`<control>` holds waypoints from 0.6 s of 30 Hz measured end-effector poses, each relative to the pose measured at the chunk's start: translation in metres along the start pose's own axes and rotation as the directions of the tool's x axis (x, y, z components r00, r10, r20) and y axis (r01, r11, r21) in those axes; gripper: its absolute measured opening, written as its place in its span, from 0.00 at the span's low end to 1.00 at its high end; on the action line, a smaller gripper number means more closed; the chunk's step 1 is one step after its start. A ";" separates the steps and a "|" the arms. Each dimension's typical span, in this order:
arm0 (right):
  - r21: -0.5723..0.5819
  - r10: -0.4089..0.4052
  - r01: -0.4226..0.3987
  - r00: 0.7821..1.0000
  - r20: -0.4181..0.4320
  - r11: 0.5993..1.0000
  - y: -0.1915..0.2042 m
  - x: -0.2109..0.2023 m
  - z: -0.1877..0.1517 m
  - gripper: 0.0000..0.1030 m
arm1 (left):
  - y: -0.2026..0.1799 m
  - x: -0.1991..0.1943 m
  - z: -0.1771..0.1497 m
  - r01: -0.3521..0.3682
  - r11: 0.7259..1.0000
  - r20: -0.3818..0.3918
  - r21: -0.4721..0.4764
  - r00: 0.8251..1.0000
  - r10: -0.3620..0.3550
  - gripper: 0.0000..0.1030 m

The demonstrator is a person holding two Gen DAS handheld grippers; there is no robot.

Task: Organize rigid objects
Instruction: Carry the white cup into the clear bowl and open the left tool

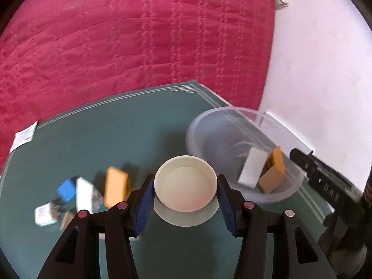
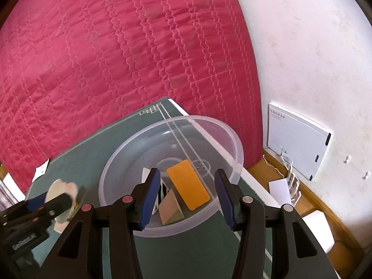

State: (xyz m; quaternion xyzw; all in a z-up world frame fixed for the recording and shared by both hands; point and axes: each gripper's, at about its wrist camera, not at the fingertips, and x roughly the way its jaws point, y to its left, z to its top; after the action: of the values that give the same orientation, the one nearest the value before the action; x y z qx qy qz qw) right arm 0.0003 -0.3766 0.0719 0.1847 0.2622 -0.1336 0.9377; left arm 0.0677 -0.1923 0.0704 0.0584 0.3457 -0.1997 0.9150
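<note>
Here the left hand-held gripper (image 1: 185, 205) clamps a cream lid (image 1: 185, 182) at lower centre of its frame, above the green mat (image 1: 116, 134). The right hand-held gripper (image 2: 186, 197) hangs empty, jaws apart, over the clear bowl (image 2: 130, 153) holding an orange block (image 2: 188, 187).

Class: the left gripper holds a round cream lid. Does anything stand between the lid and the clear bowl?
Nothing visible does. The cream lid, clamped in the left gripper, sits beside the clear bowl, with only bare green mat between. The right gripper stands open over the bowl.
</note>
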 end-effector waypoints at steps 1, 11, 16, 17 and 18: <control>0.007 -0.001 0.001 1.000 0.001 1.000 -0.001 0.000 0.001 0.49 | -0.004 0.004 0.003 0.014 1.000 0.001 0.004 1.000 -0.014 0.53; 0.022 -0.001 0.001 1.000 0.000 1.000 -0.004 0.000 0.002 0.49 | -0.025 0.042 0.018 0.074 0.997 -0.022 0.027 0.997 -0.073 0.53; 0.022 -0.001 0.001 1.000 0.000 1.000 -0.004 0.000 0.002 0.49 | -0.020 0.046 0.021 0.073 0.997 0.004 0.010 0.997 -0.073 0.71; 0.023 0.000 0.000 1.000 0.000 1.000 -0.004 0.000 0.003 0.49 | -0.019 0.046 0.021 0.068 0.998 0.006 0.007 0.998 -0.068 0.71; 0.023 0.002 -0.002 1.000 0.002 1.000 -0.004 0.000 0.003 0.49 | -0.015 0.045 0.021 0.065 0.998 0.003 0.002 0.998 -0.065 0.71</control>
State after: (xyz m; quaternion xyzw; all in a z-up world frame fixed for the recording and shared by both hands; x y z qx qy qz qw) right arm -0.0003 -0.3815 0.0730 0.1957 0.2595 -0.1358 0.9359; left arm 0.1053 -0.2256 0.0571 0.0476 0.3457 -0.2300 0.9085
